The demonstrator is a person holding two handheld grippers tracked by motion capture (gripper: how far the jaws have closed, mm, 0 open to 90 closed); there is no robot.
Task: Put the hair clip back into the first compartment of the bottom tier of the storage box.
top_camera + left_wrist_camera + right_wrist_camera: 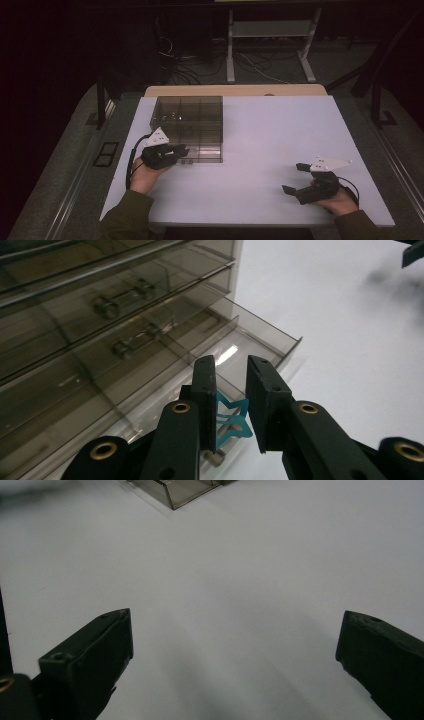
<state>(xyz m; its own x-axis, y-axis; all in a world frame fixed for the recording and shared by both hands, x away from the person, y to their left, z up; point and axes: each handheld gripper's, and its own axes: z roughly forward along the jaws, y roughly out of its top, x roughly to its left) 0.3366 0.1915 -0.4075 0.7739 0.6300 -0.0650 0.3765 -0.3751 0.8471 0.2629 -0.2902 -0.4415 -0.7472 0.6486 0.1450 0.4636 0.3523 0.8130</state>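
Table [280,130]: white, bare at the right.
Drawer cabinet [190,125]: smoky clear plastic, lying at the table's left rear; lowest drawer [250,347] pulled out, apparently to take or yield an item.
Right gripper [300,181]: resting on the table well apart, jaws wide, idle.
Left gripper [231,405]: at the open drawer, jaws narrowly apart.
Teal star clip [231,418]: between them, against one jaw; whether it is gripped is unclear.

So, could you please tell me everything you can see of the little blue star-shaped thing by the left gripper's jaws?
The blue star is a small, flat teal outline with open cut-outs inside; its material cannot be told. It sits between the jaws of the left gripper, lying against the left jaw's inner face, with a gap to the other jaw. Its lower part is hidden behind the jaws. Behind it stands the smoky, see-through drawer box, one drawer pulled out.
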